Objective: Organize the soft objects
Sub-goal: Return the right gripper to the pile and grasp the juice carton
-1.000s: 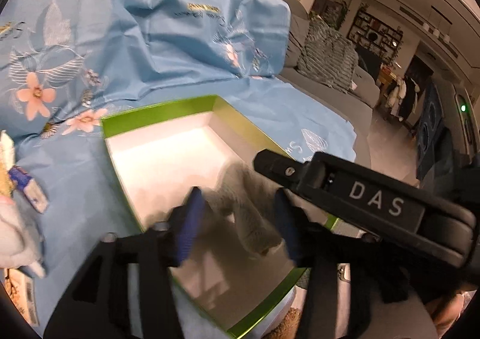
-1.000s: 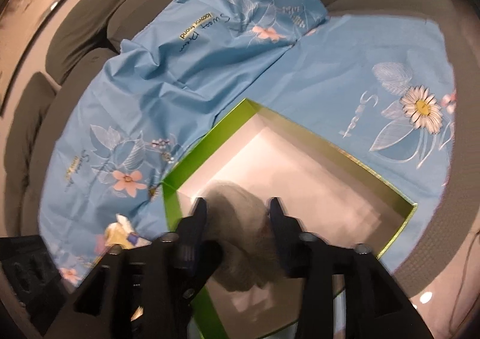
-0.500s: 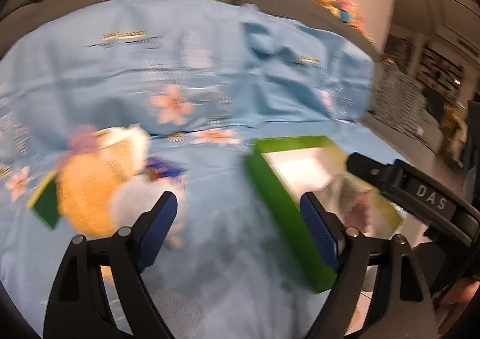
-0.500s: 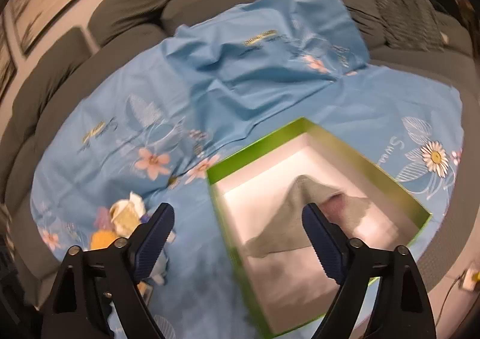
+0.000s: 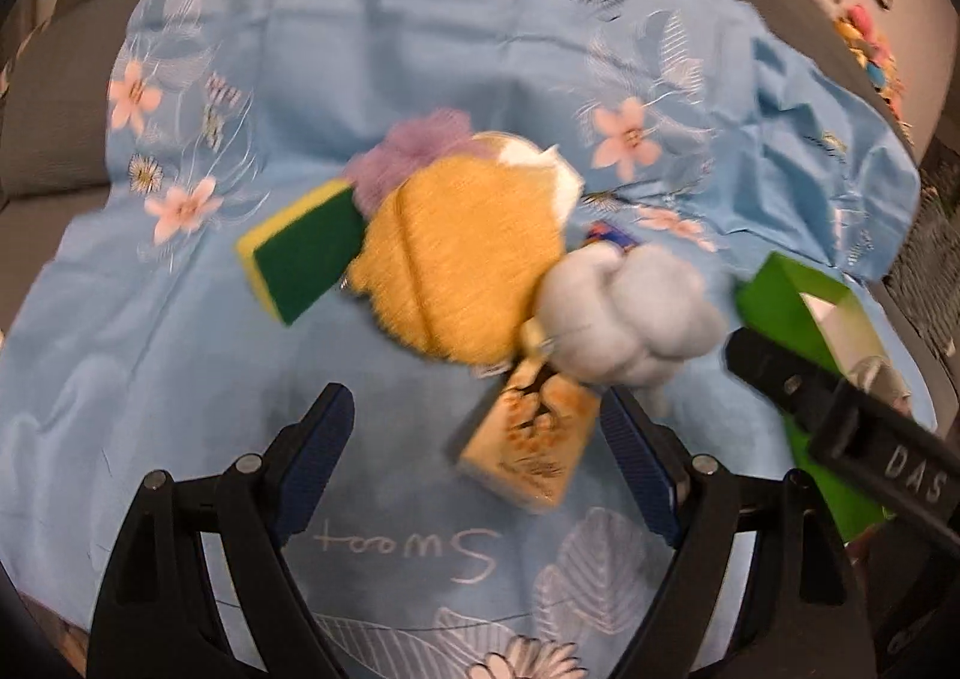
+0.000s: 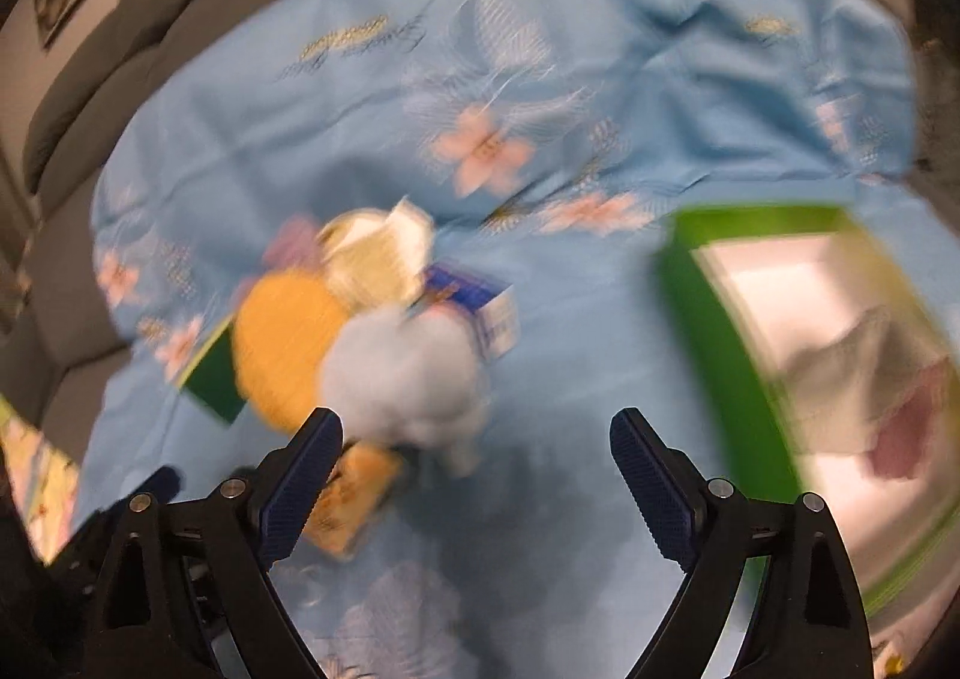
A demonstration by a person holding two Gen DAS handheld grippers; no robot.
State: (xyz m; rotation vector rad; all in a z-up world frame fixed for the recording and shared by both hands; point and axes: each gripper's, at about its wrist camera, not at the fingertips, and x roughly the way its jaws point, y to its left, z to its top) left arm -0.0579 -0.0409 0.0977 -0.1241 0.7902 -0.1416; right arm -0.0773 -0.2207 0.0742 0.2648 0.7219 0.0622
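Both claws are held wide and empty: the left claw (image 5: 474, 451) and the right claw (image 6: 477, 478). A pile of soft objects is seen just ahead of them on the blue floral cloth (image 5: 372, 42), which is spread over a sofa. Ahead of the left claw's fingers lie an orange knitted piece (image 5: 462, 253), a pale blue plush (image 5: 630, 307), a green-and-yellow sponge (image 5: 300, 259), a lilac puff (image 5: 414, 150) and a small tan packet (image 5: 534, 445), the last lying between the fingers. To the right of both claws the green box (image 6: 708, 337) is found, with a grey cloth (image 6: 852, 373) already laid inside. The step in hand is judged to be the reach for the next item. A lowering onto one soft piece is called for, then a closing and a carry rightward to the box.
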